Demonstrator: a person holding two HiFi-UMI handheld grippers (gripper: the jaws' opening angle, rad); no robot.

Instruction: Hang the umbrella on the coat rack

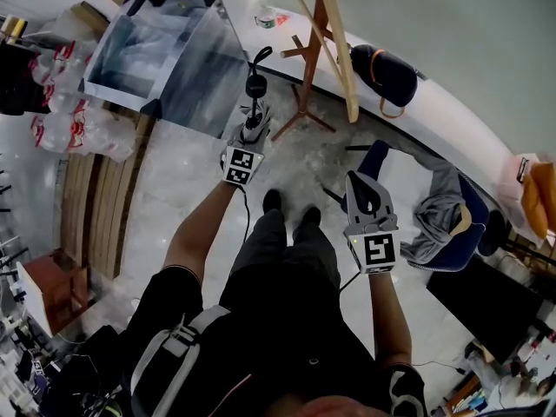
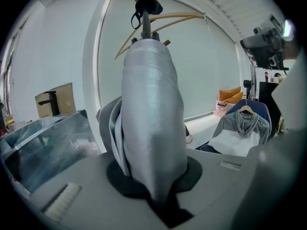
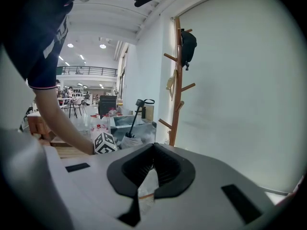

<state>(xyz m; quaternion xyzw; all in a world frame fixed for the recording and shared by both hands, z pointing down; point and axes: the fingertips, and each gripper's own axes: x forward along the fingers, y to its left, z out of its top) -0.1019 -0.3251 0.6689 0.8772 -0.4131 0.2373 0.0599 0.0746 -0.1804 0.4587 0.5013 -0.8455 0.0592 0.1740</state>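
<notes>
My left gripper (image 1: 249, 135) is shut on a folded grey umbrella (image 1: 254, 115) that stands nearly upright, with its black handle and strap (image 1: 256, 81) at the top. In the left gripper view the grey fabric (image 2: 151, 119) fills the space between the jaws of the left gripper (image 2: 154, 186), and the handle (image 2: 145, 8) points up toward the wooden coat rack (image 2: 184, 17). The coat rack (image 1: 328, 50) stands just beyond the umbrella, by the white wall. My right gripper (image 1: 366, 192) hangs to the right, shut and empty; its view shows the right gripper (image 3: 152, 150), the rack (image 3: 178, 80) and the umbrella (image 3: 135, 119).
A black bag (image 3: 188, 47) hangs on the rack's upper peg. A clear-topped table (image 1: 165, 55) stands at the left, with water bottles (image 1: 61, 102) beside it. Another black bag (image 1: 387, 72) lies on the sill. A blue chair with a grey hoodie (image 1: 443, 215) stands at the right.
</notes>
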